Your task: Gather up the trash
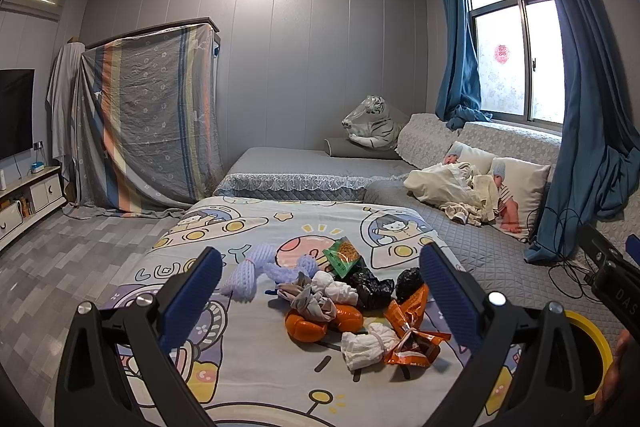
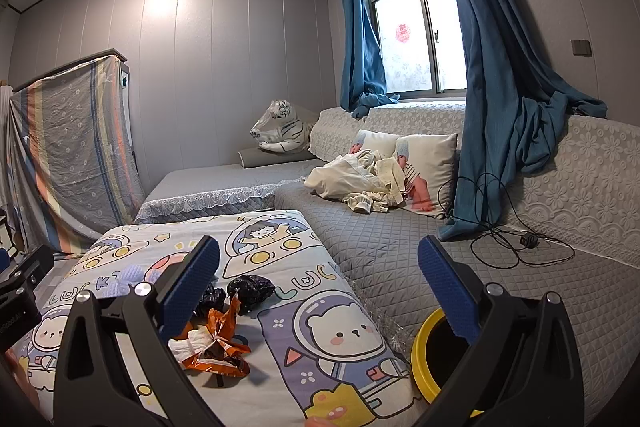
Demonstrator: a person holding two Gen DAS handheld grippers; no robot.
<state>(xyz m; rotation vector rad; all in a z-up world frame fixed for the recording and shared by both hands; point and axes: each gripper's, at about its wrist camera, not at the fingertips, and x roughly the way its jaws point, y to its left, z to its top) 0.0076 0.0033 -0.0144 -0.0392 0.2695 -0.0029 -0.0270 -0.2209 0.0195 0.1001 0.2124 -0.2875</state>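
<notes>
Our left gripper (image 1: 320,287) and right gripper (image 2: 318,287) gape empty; we should pinch the orange wrapper (image 1: 412,339) first, bin (image 2: 430,359) at four o'clock.

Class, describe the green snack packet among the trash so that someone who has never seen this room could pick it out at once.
Start at the cartoon-printed sheet spread in front of the grey quilted sofa. The trash pile lies on it. At the pile's far edge lies the green foil snack packet, just behind the crumpled black plastic bag; it is the only green piece there.
</notes>
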